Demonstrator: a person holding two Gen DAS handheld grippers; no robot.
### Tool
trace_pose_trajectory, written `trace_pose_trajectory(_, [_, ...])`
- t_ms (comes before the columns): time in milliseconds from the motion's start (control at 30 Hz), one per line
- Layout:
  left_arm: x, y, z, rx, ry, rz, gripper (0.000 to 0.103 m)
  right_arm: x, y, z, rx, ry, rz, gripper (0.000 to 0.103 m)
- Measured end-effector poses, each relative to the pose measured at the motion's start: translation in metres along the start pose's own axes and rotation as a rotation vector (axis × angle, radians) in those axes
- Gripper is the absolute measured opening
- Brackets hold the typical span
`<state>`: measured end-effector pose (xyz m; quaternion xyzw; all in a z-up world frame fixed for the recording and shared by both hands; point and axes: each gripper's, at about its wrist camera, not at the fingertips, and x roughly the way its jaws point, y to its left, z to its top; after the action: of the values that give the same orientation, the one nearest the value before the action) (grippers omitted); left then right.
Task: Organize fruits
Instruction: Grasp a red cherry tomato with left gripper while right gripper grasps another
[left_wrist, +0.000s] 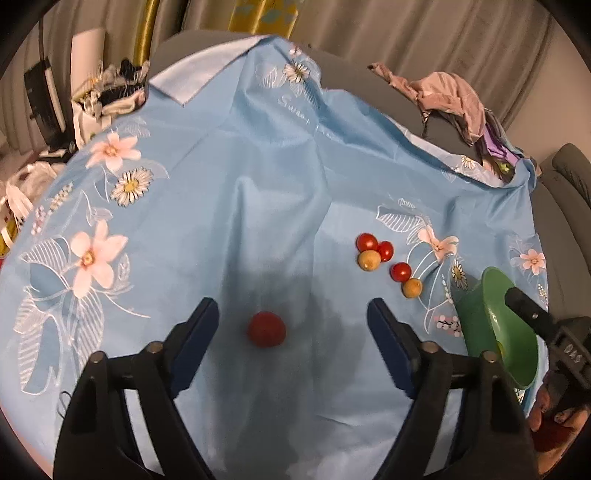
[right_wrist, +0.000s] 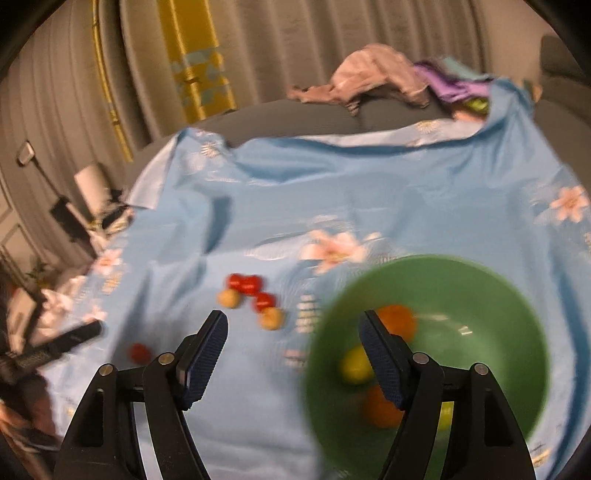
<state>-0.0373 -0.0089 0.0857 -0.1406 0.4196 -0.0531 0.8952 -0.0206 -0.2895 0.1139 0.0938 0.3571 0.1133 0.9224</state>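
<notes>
My left gripper (left_wrist: 293, 310) is open, its fingers on either side of a lone red tomato (left_wrist: 266, 328) on the blue floral cloth (left_wrist: 240, 184). To the right lie three more red tomatoes (left_wrist: 367, 242) and two tan round fruits (left_wrist: 369, 260). A green bowl (left_wrist: 495, 325) stands at the right. In the right wrist view my right gripper (right_wrist: 293, 325) is open over the near left rim of the green bowl (right_wrist: 498, 295), which holds orange fruits (right_wrist: 397, 319) and yellow ones (right_wrist: 355, 365). The tomato cluster (right_wrist: 245, 283) lies left of the bowl.
Crumpled pink and purple clothes (left_wrist: 454, 99) lie at the far right edge of the table. Cluttered bags and a dark chair (left_wrist: 85, 99) stand beyond the left edge. Grey curtains hang behind. The left gripper's finger (right_wrist: 70, 338) shows at the left.
</notes>
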Motion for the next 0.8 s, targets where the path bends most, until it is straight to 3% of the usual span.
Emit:
trace_pose_trajectory(100, [0.014, 0.003, -0.001, 0.009, 0.039, -0.001, 0.066, 0.020, 0.019, 0.010, 0.006, 0.074, 0.032, 0.072])
trace_pose_trajectory(133, [0.017, 0.004, -0.001, 0.008, 0.047, 0.004, 0.062, 0.025, 0.025, 0.011, -0.006, 0.088, 0.028, 0.064])
trace_pose_trajectory(167, [0.020, 0.006, 0.000, 0.003, 0.054, 0.010, 0.061, 0.035, 0.032, 0.014, -0.027, 0.114, 0.013, 0.058])
trace_pose_trajectory(367, [0.035, 0.014, -0.002, -0.026, 0.104, 0.032, 0.052, 0.087, 0.045, 0.024, -0.073, 0.238, -0.072, 0.042])
trace_pose_trajectory(600, [0.050, 0.015, -0.003, -0.009, 0.137, 0.030, 0.041, 0.136, 0.045, 0.030, -0.108, 0.366, -0.158, 0.038])
trace_pose_trajectory(800, [0.064, 0.016, -0.006, -0.019, 0.174, 0.059, 0.038, 0.157, 0.040, 0.024, -0.124, 0.403, -0.233, 0.037])
